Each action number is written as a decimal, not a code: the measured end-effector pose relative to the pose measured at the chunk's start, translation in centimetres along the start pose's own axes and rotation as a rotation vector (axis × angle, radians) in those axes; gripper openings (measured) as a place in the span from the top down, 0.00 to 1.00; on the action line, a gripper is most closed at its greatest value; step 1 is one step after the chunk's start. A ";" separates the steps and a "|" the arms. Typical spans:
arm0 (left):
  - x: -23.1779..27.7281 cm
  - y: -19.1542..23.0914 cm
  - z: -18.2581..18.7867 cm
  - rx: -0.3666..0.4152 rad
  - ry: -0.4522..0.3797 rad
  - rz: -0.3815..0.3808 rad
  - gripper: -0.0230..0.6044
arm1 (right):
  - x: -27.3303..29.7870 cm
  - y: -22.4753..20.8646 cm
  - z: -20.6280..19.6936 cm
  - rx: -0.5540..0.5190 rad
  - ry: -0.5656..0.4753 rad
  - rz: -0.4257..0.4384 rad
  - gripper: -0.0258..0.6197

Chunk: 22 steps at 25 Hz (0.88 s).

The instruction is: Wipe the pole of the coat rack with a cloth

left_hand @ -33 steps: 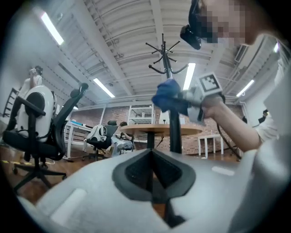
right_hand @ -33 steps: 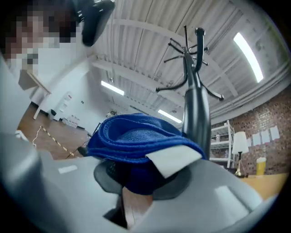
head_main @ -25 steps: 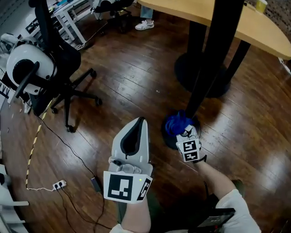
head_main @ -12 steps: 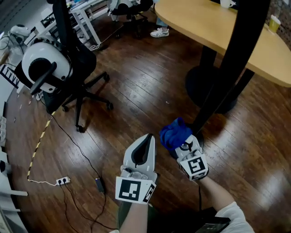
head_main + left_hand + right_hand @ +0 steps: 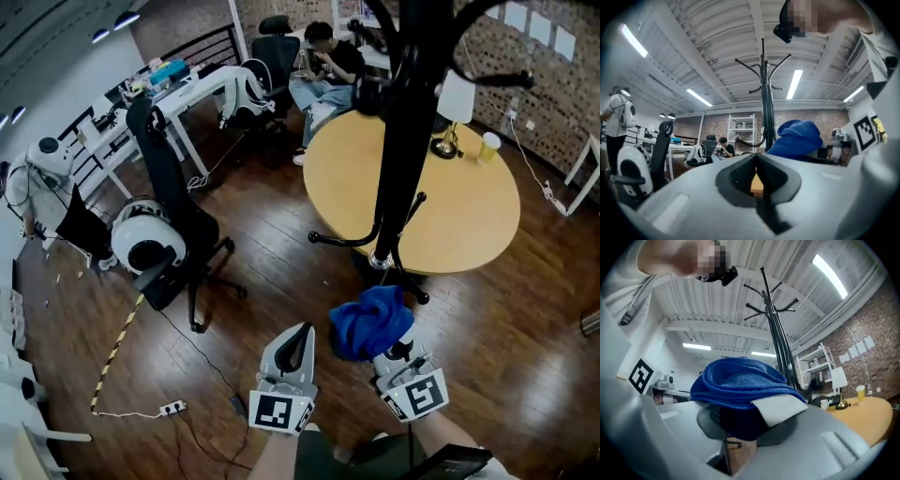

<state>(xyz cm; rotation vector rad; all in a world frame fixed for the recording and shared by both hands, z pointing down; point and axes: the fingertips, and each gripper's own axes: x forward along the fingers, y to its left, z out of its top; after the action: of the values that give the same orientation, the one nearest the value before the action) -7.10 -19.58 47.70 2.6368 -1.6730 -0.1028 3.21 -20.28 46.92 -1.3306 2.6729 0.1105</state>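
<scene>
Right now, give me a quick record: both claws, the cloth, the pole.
left claw: shut, empty, beside the right one
right claw: shut on the blue cloth
cloth: bunched, held up near the pole; contact cannot be told
coat rack pole: black, upright, next to the round table

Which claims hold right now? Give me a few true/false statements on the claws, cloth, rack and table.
1. The right claw grips the blue cloth. True.
2. The left claw is open. False: it is shut, with nothing in it.
3. The table behind the coat rack pole is square. False: it is round.
4. A lamp stands on the table. True.
</scene>
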 end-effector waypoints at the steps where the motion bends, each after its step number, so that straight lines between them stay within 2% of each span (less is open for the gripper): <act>1: -0.3 -0.7 3.3 -0.007 0.014 -0.012 0.96 | -0.2 0.1 3.3 0.007 0.017 -0.012 0.81; 5: -1.8 -3.8 16.5 0.045 0.035 -0.107 0.96 | -1.6 0.7 18.4 -0.042 -0.004 -0.092 0.81; 7: -2.4 -4.4 21.9 0.054 -0.016 -0.129 0.96 | -2.1 0.5 22.7 -0.017 -0.027 -0.102 0.80; 8: -2.5 -4.3 23.5 0.050 -0.046 -0.123 0.96 | -2.3 0.3 23.3 0.005 -0.017 -0.101 0.80; 9: -2.6 -4.2 24.1 0.045 -0.060 -0.113 0.96 | -2.7 0.1 23.0 0.023 0.009 -0.109 0.80; 11: -3.2 -4.1 23.6 0.027 -0.037 -0.112 0.96 | -4.2 0.4 21.9 0.059 0.059 -0.152 0.80; 14: -5.1 -5.1 23.3 0.024 -0.004 -0.171 0.96 | -7.6 2.3 22.5 0.130 0.046 -0.202 0.80; 18: -9.1 -8.3 25.1 0.020 -0.016 -0.215 0.96 | -12.7 4.3 25.3 0.120 0.043 -0.258 0.80; 22: -13.7 -12.3 27.8 0.049 -0.042 -0.249 0.96 | -16.8 6.7 30.3 0.078 -0.013 -0.239 0.80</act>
<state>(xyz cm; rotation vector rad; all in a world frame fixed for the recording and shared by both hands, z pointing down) -3.57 -1.34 20.00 2.8879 -1.3657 -0.1226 10.97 0.99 19.90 -1.6033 2.4570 -0.0129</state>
